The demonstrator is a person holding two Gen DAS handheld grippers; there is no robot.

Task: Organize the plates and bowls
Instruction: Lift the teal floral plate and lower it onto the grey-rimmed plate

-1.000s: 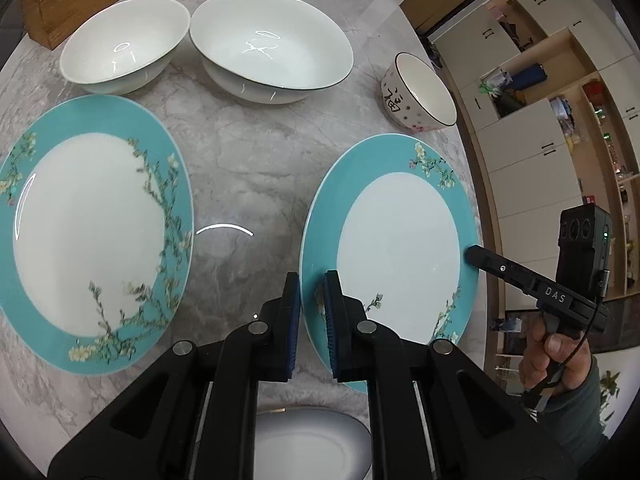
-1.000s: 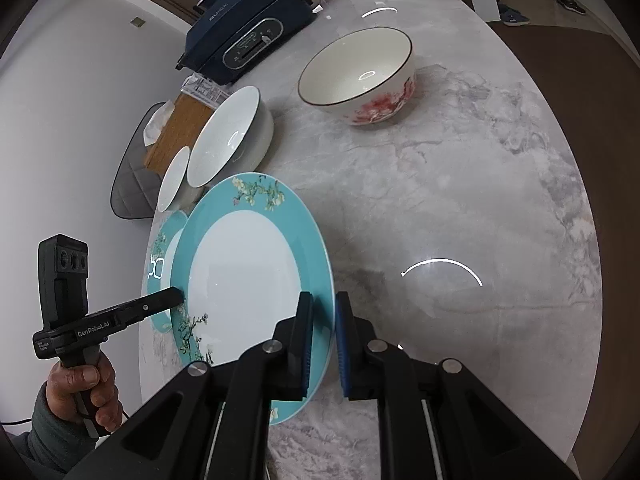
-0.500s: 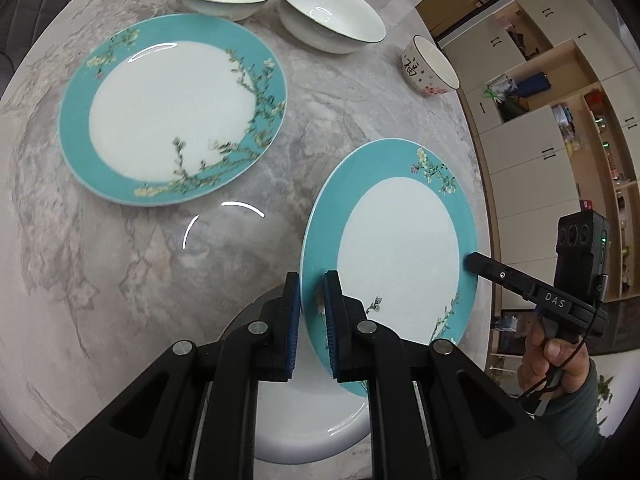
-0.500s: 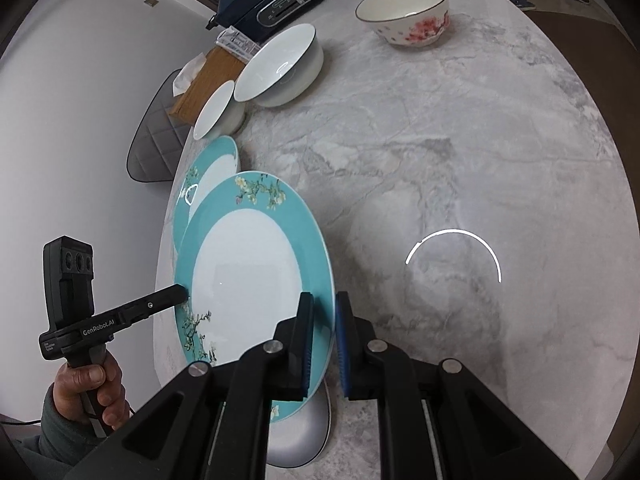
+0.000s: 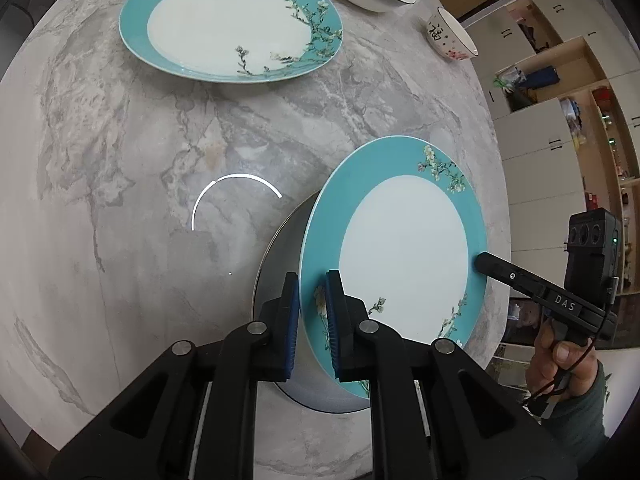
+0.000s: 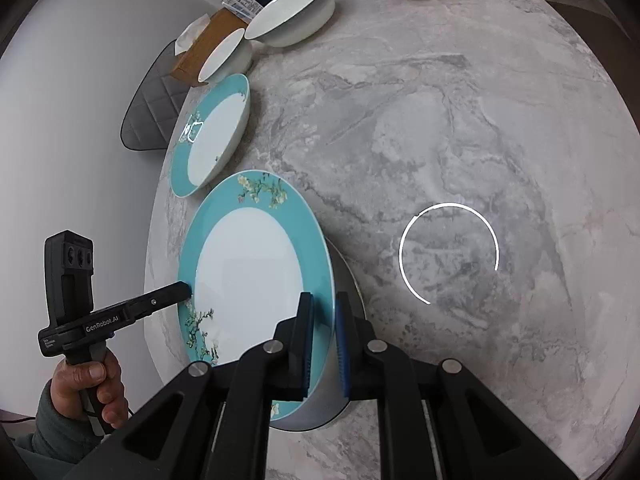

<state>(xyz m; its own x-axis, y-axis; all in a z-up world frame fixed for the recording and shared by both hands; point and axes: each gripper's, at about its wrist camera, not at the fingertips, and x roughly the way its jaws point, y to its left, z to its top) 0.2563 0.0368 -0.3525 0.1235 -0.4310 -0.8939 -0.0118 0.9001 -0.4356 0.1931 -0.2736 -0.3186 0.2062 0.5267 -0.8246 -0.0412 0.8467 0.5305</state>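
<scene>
Both grippers have lifted the teal plate (image 5: 400,248) higher off the marble table (image 5: 140,200). Left gripper (image 5: 312,320) clamps its near rim, right gripper (image 6: 322,336) clamps the opposite rim. Second teal plate (image 5: 228,24) lies flat, far ahead of left gripper.

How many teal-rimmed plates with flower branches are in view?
2. One teal floral plate is held above the grey marble table by the left gripper and right gripper; the second plate lies flat farther away.

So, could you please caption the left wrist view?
Both claws, left and right, grip a teal plate above the marble table.
</scene>
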